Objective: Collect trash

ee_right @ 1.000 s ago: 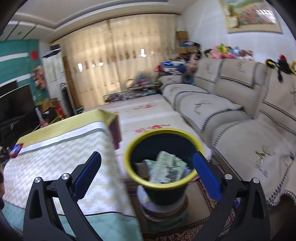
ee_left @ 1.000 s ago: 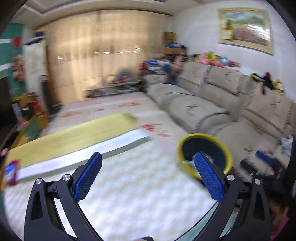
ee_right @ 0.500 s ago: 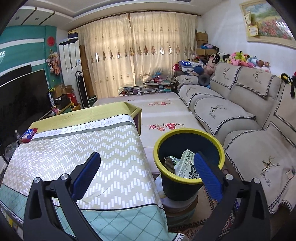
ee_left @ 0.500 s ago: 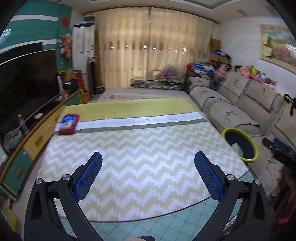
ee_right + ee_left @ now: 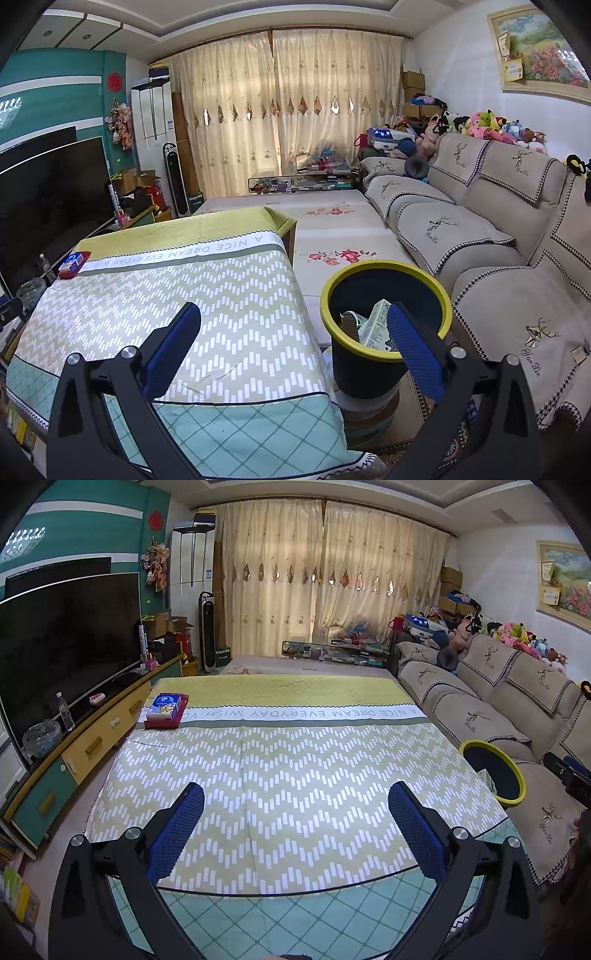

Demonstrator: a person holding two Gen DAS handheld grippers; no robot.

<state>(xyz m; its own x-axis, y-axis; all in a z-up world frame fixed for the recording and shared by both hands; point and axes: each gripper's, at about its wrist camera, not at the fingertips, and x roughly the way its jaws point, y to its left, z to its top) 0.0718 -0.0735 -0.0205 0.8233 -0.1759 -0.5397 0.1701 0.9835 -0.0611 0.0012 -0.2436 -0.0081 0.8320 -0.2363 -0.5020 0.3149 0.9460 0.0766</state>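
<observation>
A black trash bin with a yellow rim (image 5: 384, 280) stands between the table and the sofa, holding a green-white carton (image 5: 376, 325) and other trash. The bin also shows at the right of the left wrist view (image 5: 493, 771). My left gripper (image 5: 295, 830) is open and empty over the near part of the table with the zigzag cloth (image 5: 280, 768). My right gripper (image 5: 293, 347) is open and empty, over the table's right edge and the bin. A red and blue tissue pack (image 5: 166, 710) lies at the table's far left; it also shows in the right wrist view (image 5: 75, 264).
A beige sofa (image 5: 480, 236) runs along the right wall. A TV (image 5: 66, 642) on a low cabinet (image 5: 92, 738) lines the left side. Curtains, a glass shelf with clutter (image 5: 332, 651) and plush toys sit at the back.
Both grippers have pulled back and turned left, away from the bin. The left view swung from the bin to the whole table. Both stayed open and empty.
</observation>
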